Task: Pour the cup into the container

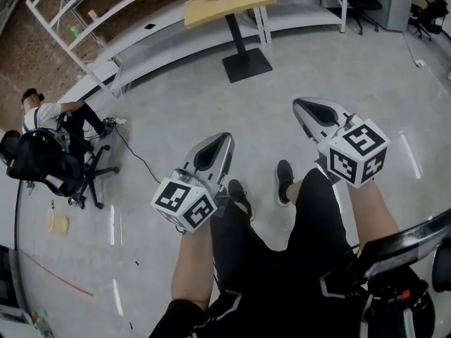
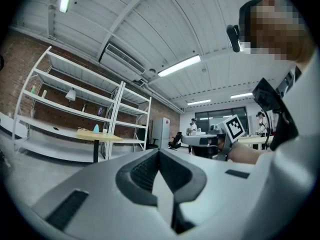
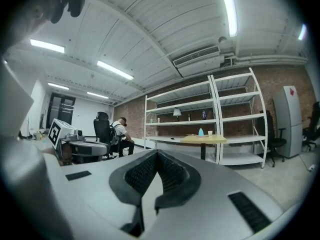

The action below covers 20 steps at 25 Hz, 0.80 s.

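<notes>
Glossy grey concrete floor (image 1: 338,69) runs ahead of me to a small table (image 1: 243,4). Behind it are white-painted metal shelves (image 1: 106,20) along a brick wall.

Both tongs are level and empty. The left gripper (image 1: 217,146) has its jaws together with nothing between them. The right gripper (image 1: 310,108) is closed the same way, its ribbed black pads (image 3: 145,171) meeting at the tip.

The task's things are well apart from me, up on that table. A little white cup (image 3: 210,132) stands just beside a teal, cone-like piece (image 3: 200,132). From here I cannot tell whether the teal piece is the container, nor whether the cup holds anything.

I judge the scene fits two stages. The cup may be full with the pour to come, or it may be emptied and set down again. Either way neither tong is at the table, so no pouring is in hand. Any grasp of the cup would need jaws parted, and mine are closed.

The tabletop is pale wood with rounded corners, on one black column with a flat square foot. My tongs are smooth pale-grey plastic shells, each carrying a black-and-white marker cube. The cup looks light and thin-walled, so I reckon it would tip easily.
</notes>
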Each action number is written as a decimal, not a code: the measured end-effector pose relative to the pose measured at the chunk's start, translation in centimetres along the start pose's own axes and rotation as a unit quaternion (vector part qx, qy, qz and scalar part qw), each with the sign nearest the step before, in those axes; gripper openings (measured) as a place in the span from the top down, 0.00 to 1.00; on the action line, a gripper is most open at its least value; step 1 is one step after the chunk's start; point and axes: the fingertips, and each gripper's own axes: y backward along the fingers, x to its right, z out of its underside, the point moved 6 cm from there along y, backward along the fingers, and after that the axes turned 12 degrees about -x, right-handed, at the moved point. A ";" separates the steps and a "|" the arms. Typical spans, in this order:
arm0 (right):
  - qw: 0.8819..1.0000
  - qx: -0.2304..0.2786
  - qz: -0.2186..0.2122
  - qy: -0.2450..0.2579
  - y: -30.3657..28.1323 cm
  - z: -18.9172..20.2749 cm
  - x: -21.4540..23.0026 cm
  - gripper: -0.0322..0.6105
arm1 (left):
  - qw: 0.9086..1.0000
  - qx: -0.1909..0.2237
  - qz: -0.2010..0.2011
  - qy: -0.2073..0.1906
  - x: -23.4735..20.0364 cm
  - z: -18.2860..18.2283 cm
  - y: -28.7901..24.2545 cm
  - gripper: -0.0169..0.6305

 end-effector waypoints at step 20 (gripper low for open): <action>1.000 0.008 0.006 -0.002 1.4 0.4 -0.3 0.95 | 1.000 0.016 0.001 0.024 0.3 -0.2 0.0 0.97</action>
